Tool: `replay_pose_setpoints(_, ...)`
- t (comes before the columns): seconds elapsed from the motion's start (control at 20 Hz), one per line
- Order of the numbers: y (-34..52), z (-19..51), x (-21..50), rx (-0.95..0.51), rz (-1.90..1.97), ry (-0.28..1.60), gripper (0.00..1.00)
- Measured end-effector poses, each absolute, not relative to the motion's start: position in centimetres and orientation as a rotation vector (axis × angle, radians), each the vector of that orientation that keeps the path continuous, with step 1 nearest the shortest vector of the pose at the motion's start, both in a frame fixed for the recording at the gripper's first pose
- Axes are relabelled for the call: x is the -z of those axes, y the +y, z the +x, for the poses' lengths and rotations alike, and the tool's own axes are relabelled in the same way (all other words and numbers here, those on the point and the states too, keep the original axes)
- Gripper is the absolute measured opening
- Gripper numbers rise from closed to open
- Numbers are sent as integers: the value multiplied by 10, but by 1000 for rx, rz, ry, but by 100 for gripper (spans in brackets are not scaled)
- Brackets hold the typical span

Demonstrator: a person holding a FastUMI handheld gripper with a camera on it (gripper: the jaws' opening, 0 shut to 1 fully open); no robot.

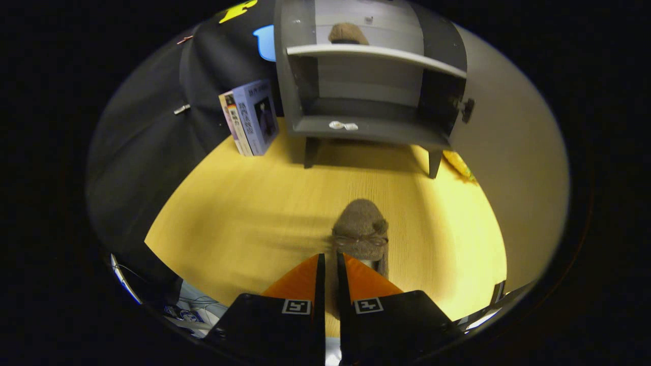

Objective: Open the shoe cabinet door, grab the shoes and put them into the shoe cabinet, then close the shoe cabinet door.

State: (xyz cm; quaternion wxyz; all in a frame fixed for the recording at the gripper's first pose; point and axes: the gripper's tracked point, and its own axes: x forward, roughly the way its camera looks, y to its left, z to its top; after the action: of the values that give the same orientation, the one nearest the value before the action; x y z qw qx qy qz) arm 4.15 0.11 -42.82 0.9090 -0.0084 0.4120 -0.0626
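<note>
Gripper view: the fingers [330, 264] sit nearly closed, apparently pinching the near heel edge of a fuzzy brown slipper [361, 231] on the yellow wooden bench [244, 213]. The grey shoe cabinet [374, 127] stands open at the far side, another brown slipper [348, 33] on its upper shelf. Such a thin edge grip could let the soft slipper slip or droop and catch the cabinet's lower lip.

Black gripper [330, 264] body, square coded markers behind the jaws.

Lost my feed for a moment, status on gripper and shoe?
Gripper shut on brown shoe, over the table. Cabinet door open, one shoe on upper shelf. Path to cabinet unobstructed.
</note>
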Motion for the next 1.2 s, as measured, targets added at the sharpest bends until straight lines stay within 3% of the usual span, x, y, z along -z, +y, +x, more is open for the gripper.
replay_pose_setpoints(0.85,-23,95,504,171,-41,896,22)
replay_pose_setpoints(1.2,-36,113,508,162,-90,881,17)
